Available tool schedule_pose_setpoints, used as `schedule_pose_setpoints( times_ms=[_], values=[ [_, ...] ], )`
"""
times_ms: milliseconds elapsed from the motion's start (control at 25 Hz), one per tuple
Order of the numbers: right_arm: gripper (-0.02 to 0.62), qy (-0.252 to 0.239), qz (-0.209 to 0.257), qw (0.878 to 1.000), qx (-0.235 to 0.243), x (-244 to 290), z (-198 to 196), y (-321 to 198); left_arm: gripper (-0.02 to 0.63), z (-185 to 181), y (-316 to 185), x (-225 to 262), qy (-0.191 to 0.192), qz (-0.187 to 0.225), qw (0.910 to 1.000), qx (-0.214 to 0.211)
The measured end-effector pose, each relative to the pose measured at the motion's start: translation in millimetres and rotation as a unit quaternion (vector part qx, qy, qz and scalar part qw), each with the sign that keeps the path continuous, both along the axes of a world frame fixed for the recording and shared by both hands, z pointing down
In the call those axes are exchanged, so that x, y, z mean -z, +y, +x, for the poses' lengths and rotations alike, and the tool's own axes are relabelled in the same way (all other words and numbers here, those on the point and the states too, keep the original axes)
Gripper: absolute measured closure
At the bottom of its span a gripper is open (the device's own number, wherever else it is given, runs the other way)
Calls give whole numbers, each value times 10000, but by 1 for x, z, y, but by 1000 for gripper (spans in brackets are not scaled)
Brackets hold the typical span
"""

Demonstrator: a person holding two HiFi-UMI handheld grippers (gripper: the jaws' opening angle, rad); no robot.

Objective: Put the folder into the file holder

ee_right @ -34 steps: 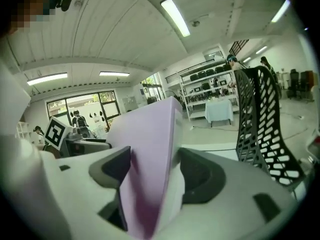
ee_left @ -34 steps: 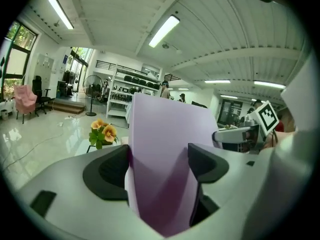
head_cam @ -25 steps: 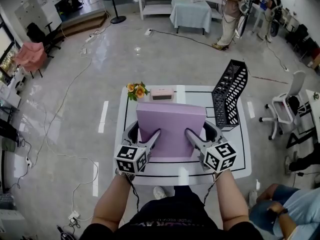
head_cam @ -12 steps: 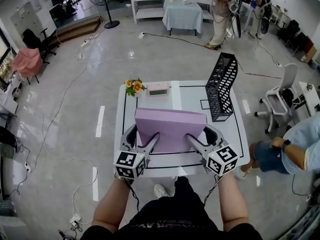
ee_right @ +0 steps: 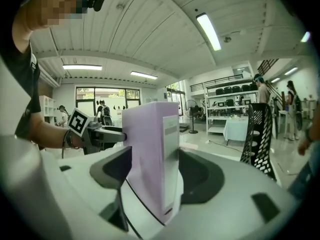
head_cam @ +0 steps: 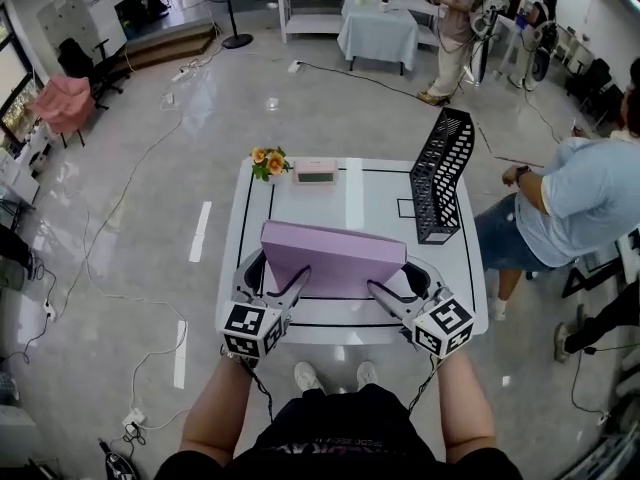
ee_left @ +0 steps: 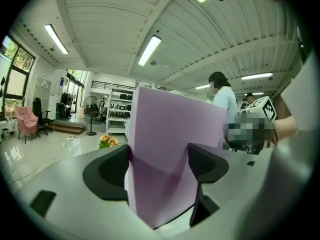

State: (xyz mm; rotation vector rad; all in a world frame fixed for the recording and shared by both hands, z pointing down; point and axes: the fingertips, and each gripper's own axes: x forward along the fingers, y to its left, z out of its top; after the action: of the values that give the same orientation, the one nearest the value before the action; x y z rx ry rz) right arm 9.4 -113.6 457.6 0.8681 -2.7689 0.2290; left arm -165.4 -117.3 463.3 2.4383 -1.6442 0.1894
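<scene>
Left tool [head_cam: 298, 282] and right tool [head_cam: 380, 291] pinch folder [head_cam: 335, 256]; holder [head_cam: 440, 173], at 1 o'clock, not yet loaded.

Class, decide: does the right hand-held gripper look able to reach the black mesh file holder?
Probably yes: the black mesh file holder stands just ahead, with only white table between, though the right hand-held gripper is shut on the lilac folder.

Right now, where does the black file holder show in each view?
Head view: file holder stands upright, right of centre.
Left gripper view: not in it.
Right gripper view: right of centre.
Shared landmark: the purple folder, central in all three.
</scene>
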Motion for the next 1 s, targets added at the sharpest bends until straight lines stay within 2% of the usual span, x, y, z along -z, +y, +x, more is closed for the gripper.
schedule_pose_setpoints(
  times_ms=[160,360,760,1000],
  values=[
    [301,46,43,9981,614,0,5,7,232,3,12,-2,-25,142,9999,43],
    [300,151,213,9888,1469,2,10,17,232,6,28,-2,-48,240,9994,250],
    [300,-29,553,9710,2327,21,-2,-4,233,14,36,-3,-149,222,9979,596],
    [301,-15,520,9554,2907,17,-23,-2,233,18,38,-2,-152,256,9971,701]
  ],
)
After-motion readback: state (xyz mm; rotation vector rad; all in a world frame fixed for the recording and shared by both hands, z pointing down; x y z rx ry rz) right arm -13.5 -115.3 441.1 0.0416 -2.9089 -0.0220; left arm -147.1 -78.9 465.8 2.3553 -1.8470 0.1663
